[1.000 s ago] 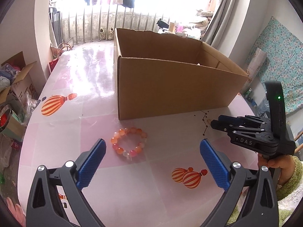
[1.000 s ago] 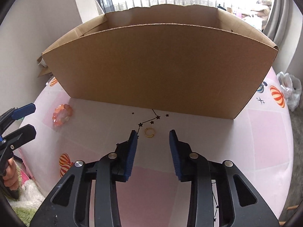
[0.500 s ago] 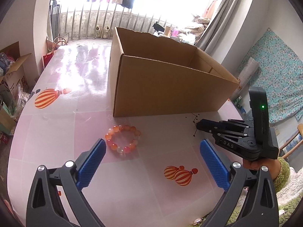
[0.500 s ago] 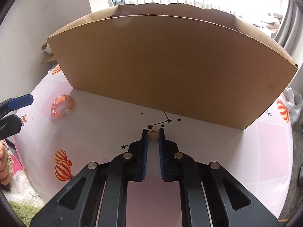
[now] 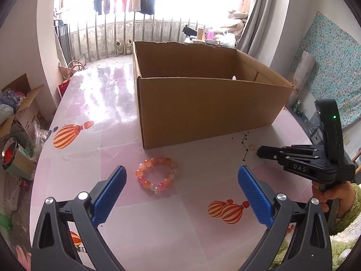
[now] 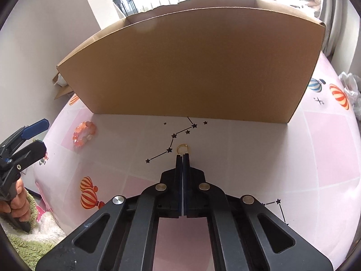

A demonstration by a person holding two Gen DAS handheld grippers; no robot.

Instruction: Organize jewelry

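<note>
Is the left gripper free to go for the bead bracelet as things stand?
Probably yes. The left gripper is open, and the bead bracelet lies on the bare table just ahead of its fingers, clear of the cardboard box. The right gripper is off to the side, by the gold ring.

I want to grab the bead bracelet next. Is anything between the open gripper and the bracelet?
Nothing visible. The bead bracelet lies on bare table just ahead of the open left gripper. The cardboard box stands behind it.
</note>
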